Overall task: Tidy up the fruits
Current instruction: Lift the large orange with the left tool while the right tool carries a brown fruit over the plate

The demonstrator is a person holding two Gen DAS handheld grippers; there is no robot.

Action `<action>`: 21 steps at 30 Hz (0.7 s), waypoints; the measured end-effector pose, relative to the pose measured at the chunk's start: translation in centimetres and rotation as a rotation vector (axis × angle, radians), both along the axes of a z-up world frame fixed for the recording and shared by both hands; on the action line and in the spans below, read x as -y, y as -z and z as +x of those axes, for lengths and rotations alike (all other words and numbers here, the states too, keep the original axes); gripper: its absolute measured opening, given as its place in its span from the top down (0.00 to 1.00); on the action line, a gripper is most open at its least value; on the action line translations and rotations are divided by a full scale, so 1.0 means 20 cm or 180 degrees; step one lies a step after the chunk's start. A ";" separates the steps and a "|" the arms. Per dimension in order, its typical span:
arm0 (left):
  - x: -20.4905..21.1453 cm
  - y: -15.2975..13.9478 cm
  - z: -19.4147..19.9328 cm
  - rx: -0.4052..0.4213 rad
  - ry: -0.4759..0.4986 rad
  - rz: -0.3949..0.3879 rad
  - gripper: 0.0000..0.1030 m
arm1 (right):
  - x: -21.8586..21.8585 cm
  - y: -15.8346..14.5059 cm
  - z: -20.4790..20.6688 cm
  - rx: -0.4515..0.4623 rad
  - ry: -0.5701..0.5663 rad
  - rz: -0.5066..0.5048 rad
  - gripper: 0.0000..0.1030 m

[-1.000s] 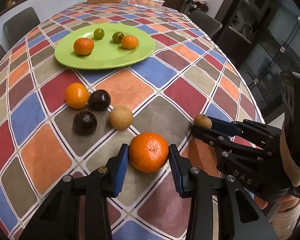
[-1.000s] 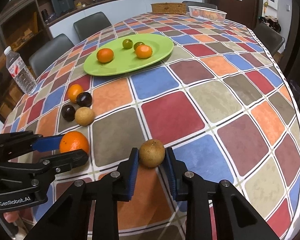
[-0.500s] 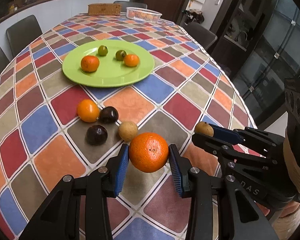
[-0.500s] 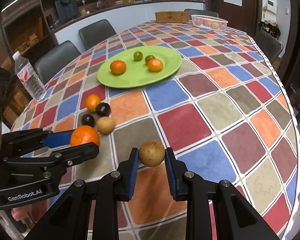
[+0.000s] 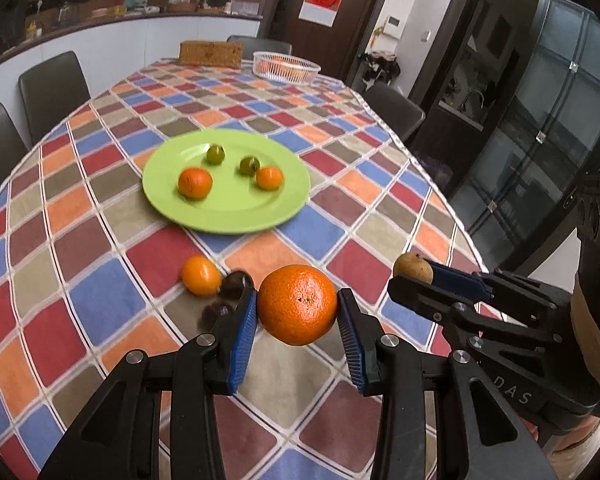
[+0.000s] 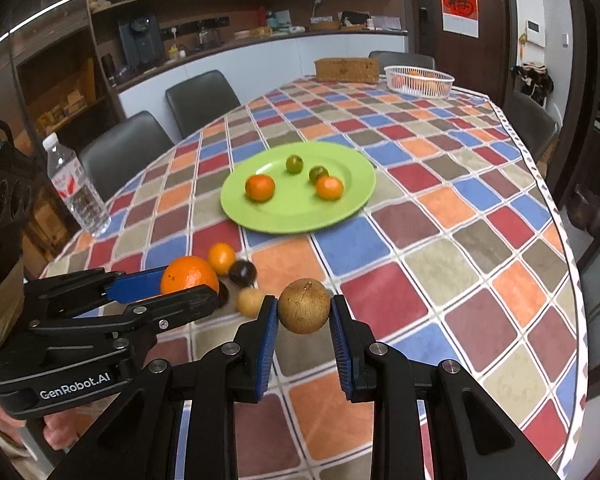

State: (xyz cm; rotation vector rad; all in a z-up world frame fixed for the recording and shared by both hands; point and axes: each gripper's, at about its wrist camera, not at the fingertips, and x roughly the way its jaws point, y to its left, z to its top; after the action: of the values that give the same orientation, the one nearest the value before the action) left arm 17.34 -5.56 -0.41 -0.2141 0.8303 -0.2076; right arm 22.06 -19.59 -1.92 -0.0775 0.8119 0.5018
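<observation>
My left gripper (image 5: pixel 298 316) is shut on a large orange (image 5: pixel 297 304) and holds it above the table; it also shows in the right wrist view (image 6: pixel 188 278). My right gripper (image 6: pixel 304 316) is shut on a round brown fruit (image 6: pixel 304 306), also lifted; it shows at the right of the left wrist view (image 5: pixel 413 267). A green plate (image 5: pixel 228 216) ahead holds two small oranges and two green fruits. On the cloth lie a small orange (image 5: pixel 201 275), two dark plums (image 5: pixel 236 279) and a tan fruit (image 6: pixel 250 301).
The table has a checkered cloth (image 6: pixel 440 260). A water bottle (image 6: pixel 76 188) stands at the left edge. A white basket (image 6: pixel 418 80) and a brown box (image 6: pixel 346 70) sit at the far end. Dark chairs (image 6: pixel 202 98) ring the table.
Both grippers have lifted their fruits off the table and risen; the view now reaches farther across the table toward the plate.
</observation>
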 end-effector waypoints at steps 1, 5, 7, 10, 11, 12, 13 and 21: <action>-0.01 -0.01 0.01 0.0025 -0.0001 -0.0001 0.62 | -0.01 -0.01 0.00 0.0013 0.0015 0.0015 0.73; -0.03 -0.07 0.03 0.0148 0.0006 0.0027 0.62 | -0.03 -0.06 0.02 0.0048 0.0065 0.0079 0.73; -0.05 -0.09 0.04 0.0206 0.0023 0.0051 0.62 | -0.04 -0.08 0.03 0.0068 0.0079 0.0107 0.73; -0.08 -0.13 0.06 0.0275 0.0046 0.0084 0.62 | -0.06 -0.11 0.04 0.0110 0.0108 0.0129 0.73; -0.09 -0.14 0.07 0.0296 0.0054 0.0094 0.62 | -0.06 -0.11 0.05 0.0118 0.0113 0.0137 0.73; -0.09 -0.14 0.08 0.0310 0.0058 0.0108 0.62 | -0.07 -0.12 0.06 0.0128 0.0120 0.0144 0.73; -0.10 -0.15 0.09 0.0323 0.0064 0.0122 0.62 | -0.08 -0.13 0.06 0.0145 0.0125 0.0152 0.73; -0.19 -0.19 0.16 0.0419 0.0088 0.0196 0.62 | -0.17 -0.20 0.13 0.0241 0.0143 0.0208 0.73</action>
State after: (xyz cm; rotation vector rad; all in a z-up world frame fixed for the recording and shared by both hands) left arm 20.53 -1.75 3.43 -0.1299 0.7082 -0.2193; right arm 24.73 -16.17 2.04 -0.0178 0.7211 0.4797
